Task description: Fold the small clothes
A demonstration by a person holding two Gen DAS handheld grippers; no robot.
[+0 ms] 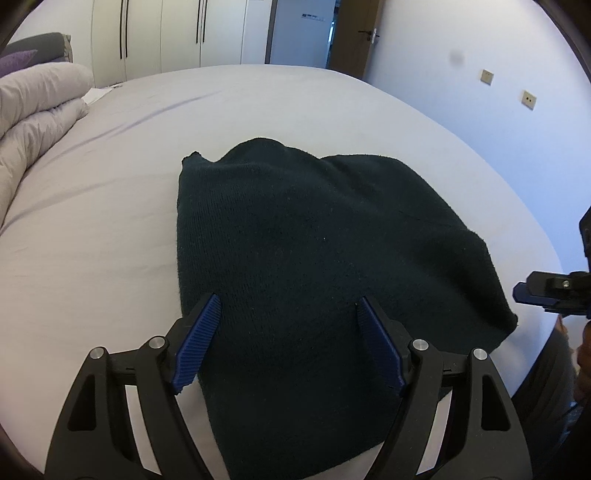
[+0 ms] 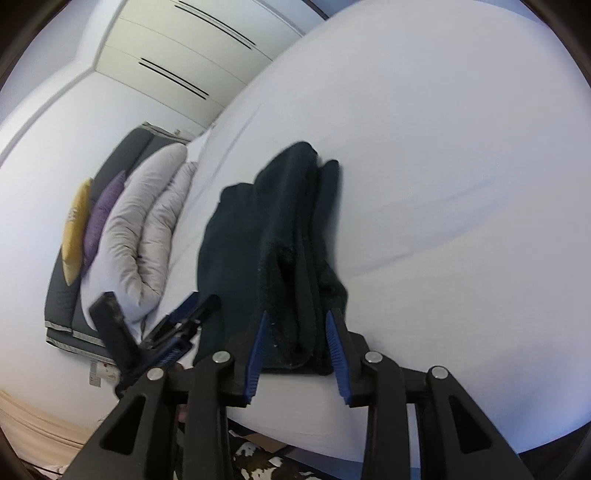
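A dark knitted garment (image 1: 314, 258) lies folded on the pale bed sheet (image 1: 110, 221). My left gripper (image 1: 288, 306) hovers over its near part, jaws wide apart and empty. My right gripper shows at the right edge of the left wrist view (image 1: 532, 293), beside the garment's right corner. In the right wrist view the garment (image 2: 273, 236) is seen edge-on with stacked layers. My right gripper (image 2: 297, 317) has its blue pads (image 2: 334, 339) on either side of the garment's near edge, jaws partly apart. The left gripper (image 2: 184, 321) shows to its left.
A folded grey duvet (image 1: 33, 114) lies at the bed's left end, with purple and yellow cushions (image 2: 99, 218) beyond it. White wardrobes (image 1: 166, 33) and a brown door (image 1: 354, 33) stand behind. The bed's edge (image 1: 532, 229) runs along the right.
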